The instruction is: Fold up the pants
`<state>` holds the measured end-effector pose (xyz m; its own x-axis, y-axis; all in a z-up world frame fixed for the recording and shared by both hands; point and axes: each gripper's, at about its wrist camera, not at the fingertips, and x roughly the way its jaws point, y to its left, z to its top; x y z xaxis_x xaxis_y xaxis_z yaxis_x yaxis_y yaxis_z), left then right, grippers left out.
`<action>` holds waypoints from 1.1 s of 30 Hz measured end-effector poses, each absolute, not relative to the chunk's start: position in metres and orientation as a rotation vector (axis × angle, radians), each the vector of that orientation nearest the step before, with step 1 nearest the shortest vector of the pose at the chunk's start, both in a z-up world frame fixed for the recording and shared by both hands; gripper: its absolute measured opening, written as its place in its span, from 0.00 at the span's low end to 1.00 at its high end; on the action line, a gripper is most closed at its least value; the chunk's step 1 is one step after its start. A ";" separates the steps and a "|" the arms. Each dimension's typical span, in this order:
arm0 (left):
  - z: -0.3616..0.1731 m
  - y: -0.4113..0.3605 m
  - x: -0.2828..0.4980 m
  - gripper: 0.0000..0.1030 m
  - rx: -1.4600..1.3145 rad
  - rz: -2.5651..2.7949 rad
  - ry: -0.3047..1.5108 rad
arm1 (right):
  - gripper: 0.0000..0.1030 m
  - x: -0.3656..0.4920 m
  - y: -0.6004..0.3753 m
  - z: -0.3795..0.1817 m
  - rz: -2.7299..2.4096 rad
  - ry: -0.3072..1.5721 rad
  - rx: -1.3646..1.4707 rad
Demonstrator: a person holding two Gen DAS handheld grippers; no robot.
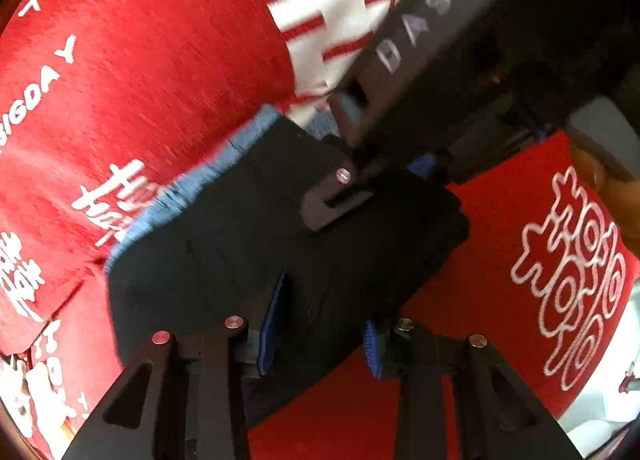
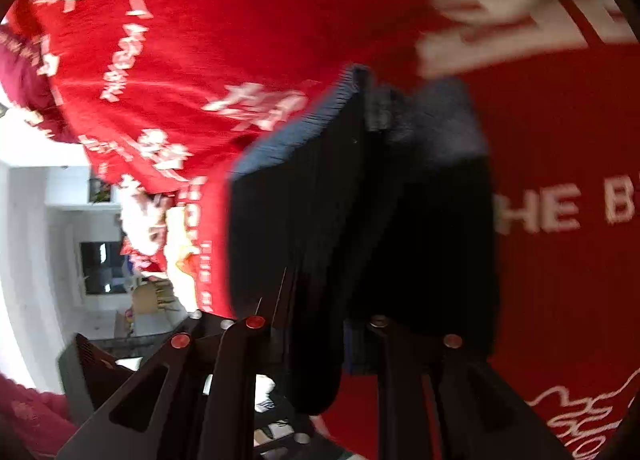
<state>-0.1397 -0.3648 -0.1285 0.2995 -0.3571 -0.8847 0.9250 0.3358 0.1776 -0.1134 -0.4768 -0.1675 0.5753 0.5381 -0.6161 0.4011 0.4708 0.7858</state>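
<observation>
Left hand-held gripper [image 1: 320,340] and right hand-held gripper [image 2: 320,344] both clamp the dark pants [image 1: 248,244], folded mid-frame over the red cloth [image 1: 160,59]; keep edges aligned, lower flat before letting go.

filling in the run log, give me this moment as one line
task: fold pants | pants: dark, folded, over red printed cloth | left gripper: shut on pants | right gripper: shut on pants
</observation>
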 end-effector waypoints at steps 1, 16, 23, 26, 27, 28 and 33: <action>-0.133 -0.365 -0.139 0.34 0.820 -0.979 0.863 | 0.20 -0.115 -0.479 -0.182 0.090 1.026 1.142; -0.105 -0.295 -0.089 0.71 0.682 -0.876 1.008 | 0.22 -0.142 -0.477 -0.174 -0.032 1.052 1.083; -0.117 -0.262 -0.047 0.71 0.576 -0.730 1.185 | 0.24 -0.165 -0.469 -0.150 -0.260 1.098 0.985; -0.119 -0.256 -0.041 0.71 0.566 -0.732 1.207 | 0.24 -0.171 -0.458 -0.131 -0.305 1.079 0.925; -0.120 -0.255 -0.041 0.71 0.567 -0.735 1.212 | 0.24 -0.171 -0.455 -0.125 -0.304 1.064 0.909; -0.119 -0.254 -0.040 0.71 0.566 -0.736 1.215 | 0.24 -0.167 -0.447 -0.117 -0.296 1.044 0.892; -0.119 -0.248 -0.034 0.71 0.543 -0.739 1.242 | 0.40 -0.140 -0.416 -0.108 -0.252 1.049 0.834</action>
<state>-0.0341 -0.2477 -0.1191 0.1475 -0.2030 -0.9680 0.7536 0.6569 -0.0230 -0.1401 -0.4159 -0.1078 0.5030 0.1926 -0.8425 0.5543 0.6761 0.4855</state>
